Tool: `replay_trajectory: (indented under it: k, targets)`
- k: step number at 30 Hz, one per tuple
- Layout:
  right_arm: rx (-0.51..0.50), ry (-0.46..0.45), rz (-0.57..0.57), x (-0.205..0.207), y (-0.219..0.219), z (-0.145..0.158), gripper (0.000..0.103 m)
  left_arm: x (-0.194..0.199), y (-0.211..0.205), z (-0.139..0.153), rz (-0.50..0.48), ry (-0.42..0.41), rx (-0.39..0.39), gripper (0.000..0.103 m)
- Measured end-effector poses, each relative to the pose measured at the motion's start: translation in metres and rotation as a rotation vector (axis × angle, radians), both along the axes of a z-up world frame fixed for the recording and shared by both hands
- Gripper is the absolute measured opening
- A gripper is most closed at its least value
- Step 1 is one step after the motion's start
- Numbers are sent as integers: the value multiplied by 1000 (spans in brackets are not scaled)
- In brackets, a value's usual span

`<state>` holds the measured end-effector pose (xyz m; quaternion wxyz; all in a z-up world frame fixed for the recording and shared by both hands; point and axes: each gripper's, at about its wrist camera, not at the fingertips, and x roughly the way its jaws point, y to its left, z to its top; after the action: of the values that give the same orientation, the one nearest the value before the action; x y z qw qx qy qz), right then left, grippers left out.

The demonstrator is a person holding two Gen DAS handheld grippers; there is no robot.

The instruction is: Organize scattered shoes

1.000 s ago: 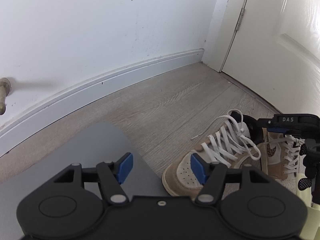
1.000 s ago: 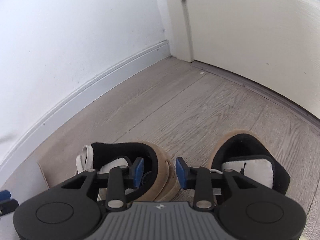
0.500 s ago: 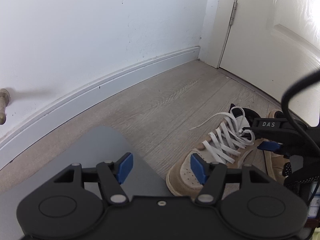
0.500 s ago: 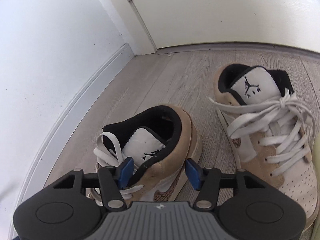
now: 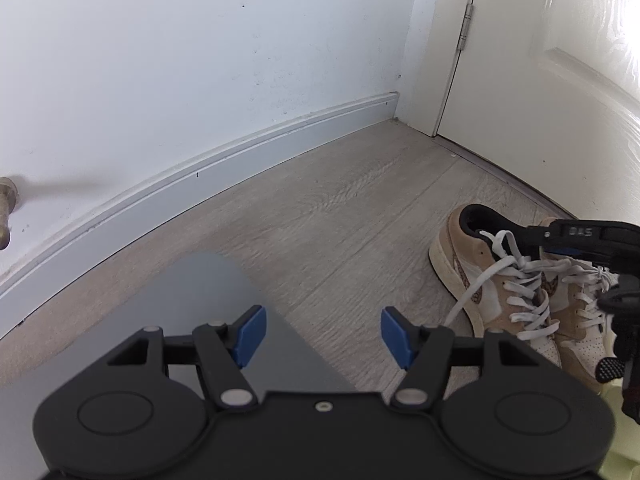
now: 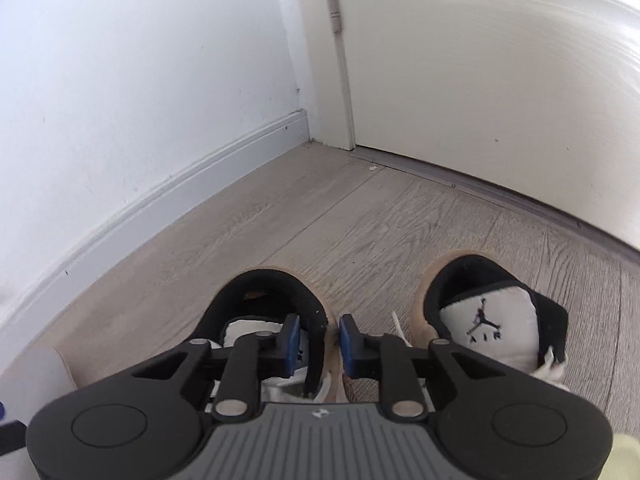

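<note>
— While the 2 tan sneakers stand side by side on the floor (image 6: 280, 216), heels toward the door (image 6: 500, 80), which one is held?

— The left sneaker (image 6: 276, 300). The right gripper (image 6: 319, 340) has its jaws clenched on the collar of that shoe: one blue pad sits inside the black lining, the other outside against the tan suede.

— And its partner?

— The right sneaker (image 6: 492, 320) sits just beside it, apart from the jaws, its white tongue with a black logo facing up.

— Does the other camera show them?

— Yes. From the left wrist, the left sneaker (image 5: 492, 280) shows its tan side, white panel and loose white laces, with the right sneaker (image 5: 576, 300) close behind it. The right gripper (image 5: 576, 236) reaches over them from the right edge; its fingertips are hard to make out from there.

— The left gripper?

— The left gripper (image 5: 320, 336) hangs with its jaws released, blue pads wide apart and nothing between them. Below it lies a flat grey sheet (image 5: 200, 300) on the floor, to the left of the shoes.

— Around all that?

— A white wall (image 5: 200, 60) with a grey skirting board (image 5: 240, 156) runs to the corner, where the door meets it. A brass fitting (image 5: 6, 216) sticks out of the wall at the far left.
</note>
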<state>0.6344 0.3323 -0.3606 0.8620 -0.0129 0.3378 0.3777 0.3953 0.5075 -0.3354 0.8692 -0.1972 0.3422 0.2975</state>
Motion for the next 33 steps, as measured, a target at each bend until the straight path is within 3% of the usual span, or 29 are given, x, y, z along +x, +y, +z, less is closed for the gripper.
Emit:
replay_trajectory:
  k: [1,5,10,12,17,19,22,24,29,33]
  targets:
    - [51,18,-32,0,-15,2,45,0,1,0,3,-2,-6,64]
    - [99,-16,-330,-5,-88,4,47,-1,1,-1,4,-5,-35,64]
    - [21,54,-250,-1,-89,-20,49,0,-8,2,-17,-4,-21,64]
    - [-11,82,-218,1,-89,-30,59,1,-10,2,-22,3,-10,64]
    - [-89,152,-138,6,-90,-54,97,1,-8,2,-12,6,-11,64]
    - [-122,169,-111,7,-89,-63,98,1,-6,1,-6,8,-18,64]
    - [-187,91,-118,1,-71,-65,96,1,-5,0,-3,11,-29,64]
    - [-214,58,-111,0,-59,-66,90,1,-4,-1,-4,13,-36,64]
    - [-204,165,-132,-1,-27,-60,89,2,-6,0,-10,16,-31,64]
    - [-194,211,-27,-10,2,-58,89,-2,-3,3,1,5,-33,64]
